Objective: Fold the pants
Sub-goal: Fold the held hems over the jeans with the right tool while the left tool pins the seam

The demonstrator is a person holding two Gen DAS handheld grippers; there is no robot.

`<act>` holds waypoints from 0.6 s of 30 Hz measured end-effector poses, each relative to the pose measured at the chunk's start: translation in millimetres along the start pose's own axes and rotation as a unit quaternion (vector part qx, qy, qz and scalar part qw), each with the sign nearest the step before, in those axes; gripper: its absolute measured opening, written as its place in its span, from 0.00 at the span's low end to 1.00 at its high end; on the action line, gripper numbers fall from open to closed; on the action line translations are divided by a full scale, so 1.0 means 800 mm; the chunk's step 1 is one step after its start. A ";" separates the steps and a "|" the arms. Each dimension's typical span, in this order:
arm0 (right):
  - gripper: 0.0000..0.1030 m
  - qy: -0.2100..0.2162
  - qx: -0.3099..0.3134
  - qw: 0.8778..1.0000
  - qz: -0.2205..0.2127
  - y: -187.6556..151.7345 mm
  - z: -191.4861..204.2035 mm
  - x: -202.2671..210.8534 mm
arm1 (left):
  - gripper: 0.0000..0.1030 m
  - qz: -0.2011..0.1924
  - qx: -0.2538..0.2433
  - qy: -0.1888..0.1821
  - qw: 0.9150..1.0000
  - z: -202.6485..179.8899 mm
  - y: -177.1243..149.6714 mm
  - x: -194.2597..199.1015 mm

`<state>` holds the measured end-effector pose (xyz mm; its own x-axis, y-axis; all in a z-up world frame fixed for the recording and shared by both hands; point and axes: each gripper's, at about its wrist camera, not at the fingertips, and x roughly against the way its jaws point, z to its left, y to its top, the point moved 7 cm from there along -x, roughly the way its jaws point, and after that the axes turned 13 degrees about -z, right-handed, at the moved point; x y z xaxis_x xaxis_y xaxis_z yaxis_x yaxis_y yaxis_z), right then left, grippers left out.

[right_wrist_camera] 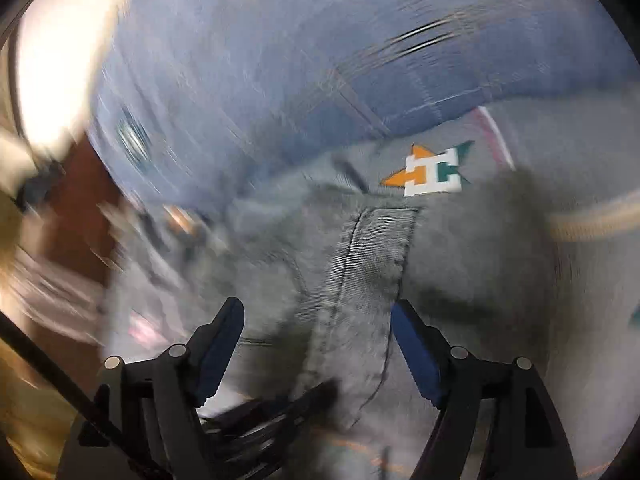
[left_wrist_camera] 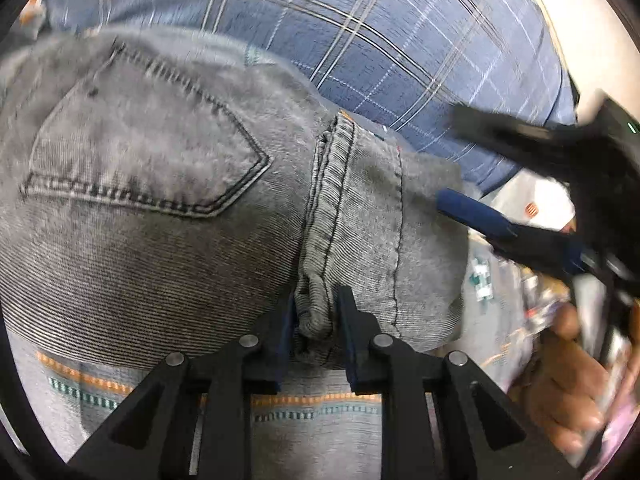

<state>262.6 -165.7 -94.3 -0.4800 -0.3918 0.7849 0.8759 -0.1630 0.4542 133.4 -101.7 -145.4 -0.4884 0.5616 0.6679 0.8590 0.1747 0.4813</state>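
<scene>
1. First, reference landmark: the back pocket (left_wrist_camera: 140, 152) of the grey pants (left_wrist_camera: 120, 260), stitched in dark thread, occupies the left half of the left wrist view.
2. Pants location: the garment lies bunched on a grey patterned cloth (left_wrist_camera: 312, 404) with an orange and teal band, which shows below the pocket. Above and right of the pocket lies a blue plaid fabric (left_wrist_camera: 400, 48).
3. Right of the pocket, a thick double-stitched seam fold (left_wrist_camera: 324, 220) runs downward from the upper garment edge to the fingertips of the left gripper.
4. Left gripper (left_wrist_camera: 316, 316): located below and right of the pocket. The jaws are clenched on the lower end of the seam fold, with blue pads pressing both sides of the denim.
5. Further right of the pocket, past the seam, the right gripper (left_wrist_camera: 460, 200) enters from the right edge (blurred by motion). One blue-padded finger reaches the right-hand edge of the denim; contact cannot be confirmed.
6. A hand (left_wrist_camera: 568, 384) appears at the lower right, well apart from the pocket.
7. Right wrist view (heavily smeared): the right gripper's jaws stand released and spread wide, with a strip of the grey denim lying between the fingers and neither pad pressing it.
8. Beyond that strip, an orange, white and teal motif (right_wrist_camera: 430, 170) marks the grey cloth.
</scene>
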 end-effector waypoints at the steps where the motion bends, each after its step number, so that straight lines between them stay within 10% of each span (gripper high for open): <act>1: 0.78 -0.011 0.014 1.000 0.016 0.004 0.005 -0.016 | 0.19 0.004 0.012 -0.007 1.000 0.003 0.001 0.000; 7: 0.52 -0.126 0.084 0.984 0.090 -0.008 -0.007 -0.081 | 0.18 0.008 0.022 -0.006 1.000 0.004 -0.004 0.001; 15: 0.42 -0.210 0.184 0.955 0.096 -0.019 -0.001 -0.096 | 0.18 0.013 0.034 -0.004 0.999 0.004 0.000 -0.007; 18: 0.24 -0.228 0.215 0.946 0.085 -0.017 0.008 -0.089 | 0.16 0.011 0.033 -0.007 0.999 0.004 0.001 -0.006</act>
<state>284.4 -129.3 -153.8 -0.3924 0.0673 0.9173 0.8877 0.2889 0.3586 137.0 -101.3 -149.9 -0.4677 0.5765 0.6700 0.8780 0.2157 0.4274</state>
